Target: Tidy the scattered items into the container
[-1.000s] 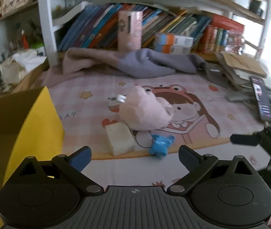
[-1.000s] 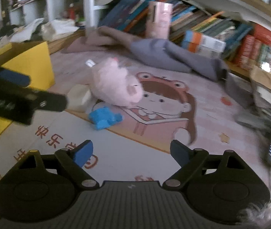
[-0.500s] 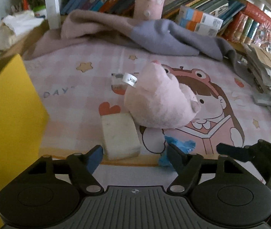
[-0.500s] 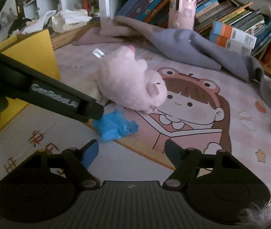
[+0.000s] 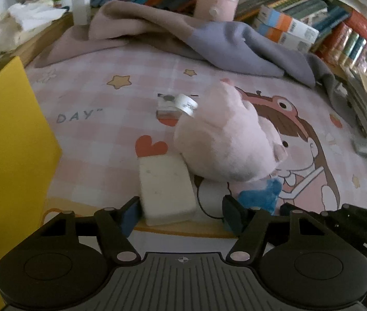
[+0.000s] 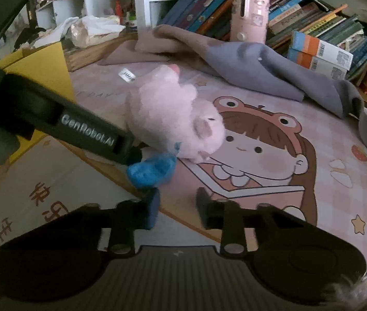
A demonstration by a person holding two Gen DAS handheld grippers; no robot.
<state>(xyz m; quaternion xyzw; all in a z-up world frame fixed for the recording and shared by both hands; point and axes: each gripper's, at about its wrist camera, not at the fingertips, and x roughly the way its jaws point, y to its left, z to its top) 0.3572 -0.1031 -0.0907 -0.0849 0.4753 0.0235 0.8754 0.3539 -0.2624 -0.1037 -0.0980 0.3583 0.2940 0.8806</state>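
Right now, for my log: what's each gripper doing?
Left gripper: open, fingers either side of the cream block, not gripping.
Right gripper: open, empty, near the blue toy.

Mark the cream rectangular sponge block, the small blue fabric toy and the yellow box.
cream rectangular sponge block [image 5: 166,186], left wrist view, top face.
small blue fabric toy [image 6: 151,169], right wrist view, body middle.
yellow box [image 5: 7,140], left wrist view, side wall.

Both hand-held grippers nearer toys.

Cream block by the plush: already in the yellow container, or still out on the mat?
Still out: the cream block lies on the mat against the pink plush, between the open left gripper fingers; yellow container stands apart.
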